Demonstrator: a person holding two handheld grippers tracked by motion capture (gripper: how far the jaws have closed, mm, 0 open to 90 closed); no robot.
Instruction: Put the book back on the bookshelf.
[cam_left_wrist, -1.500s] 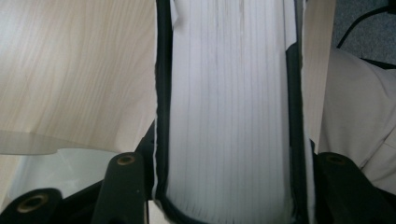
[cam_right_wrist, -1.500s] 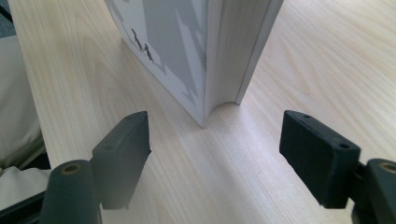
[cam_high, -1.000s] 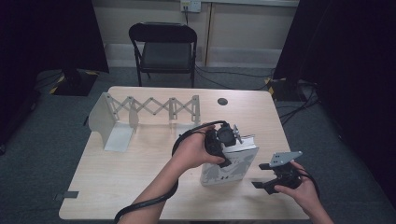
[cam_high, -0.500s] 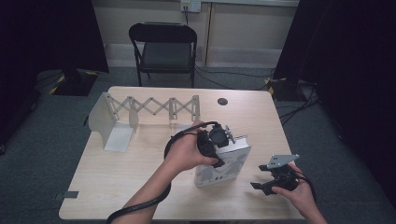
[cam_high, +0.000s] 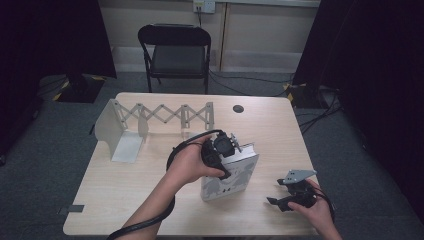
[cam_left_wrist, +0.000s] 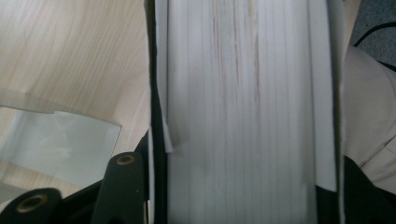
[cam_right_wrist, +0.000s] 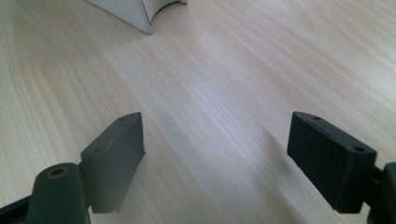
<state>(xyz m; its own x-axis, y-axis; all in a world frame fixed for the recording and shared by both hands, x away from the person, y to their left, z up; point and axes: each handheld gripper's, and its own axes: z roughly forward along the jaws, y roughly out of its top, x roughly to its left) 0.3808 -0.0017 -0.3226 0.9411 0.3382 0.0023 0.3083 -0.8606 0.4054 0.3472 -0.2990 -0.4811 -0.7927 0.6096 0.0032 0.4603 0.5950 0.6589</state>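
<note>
A white hardcover book (cam_high: 231, 179) stands upright on its lower edge near the middle of the table (cam_high: 125, 200). My left gripper (cam_high: 223, 150) grips it from the top, shut on its covers. In the left gripper view the page edges of the book (cam_left_wrist: 243, 93) run between the jaws of the left gripper (cam_left_wrist: 245, 191), which have just eased open a little while still pressing on it. My right gripper (cam_high: 276, 193) hovers low over the table's front right, open. Its jaws (cam_right_wrist: 215, 144) have just widened further, with bare wood between them. A corner of the book (cam_right_wrist: 135, 11) shows ahead.
An expanding metal book rack (cam_high: 165, 114) with an L-shaped end plate (cam_high: 107, 129) stands at the back left; its base plate (cam_left_wrist: 60, 144) lies beside the book. A cable hole (cam_high: 238, 108) sits at the back. A folding chair (cam_high: 177, 47) stands behind the table.
My left hand has shifted the upright book a little to the left. My right gripper has sunk toward the tabletop and its jaws have spread slightly wider.
</note>
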